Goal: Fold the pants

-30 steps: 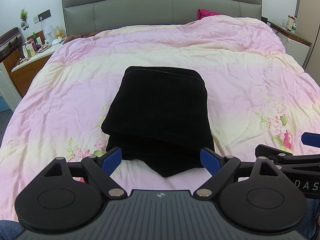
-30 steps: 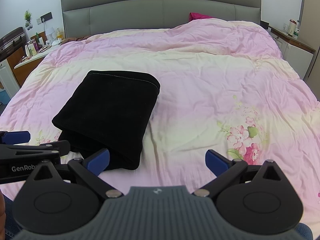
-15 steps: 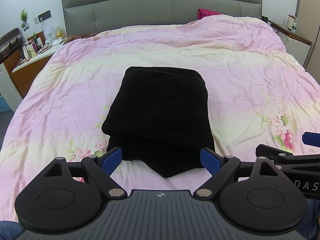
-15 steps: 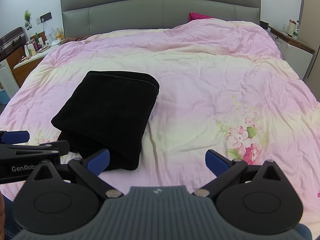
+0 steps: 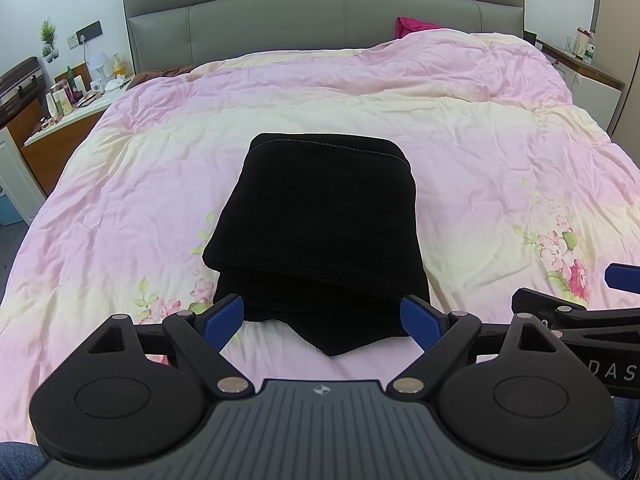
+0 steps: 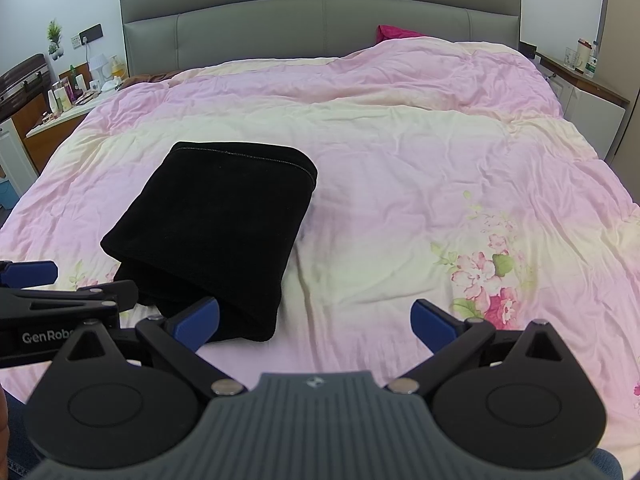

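Pants [image 5: 320,224] lie folded in a compact stack mid-quilt [image 5: 480,152], one corner poking out nearest me. My left gripper [image 5: 322,316] and right gripper [image 6: 316,320] hang spread and empty nearby; fold looks finished.

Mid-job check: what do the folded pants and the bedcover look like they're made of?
Pants: matte black, thick soft fabric, probably knit or fleece; rounded folds, a stitched hem on the far edge.
Bedcover: thin woven fabric, likely cotton, over padding; fine creases, printed flowers, puffy.
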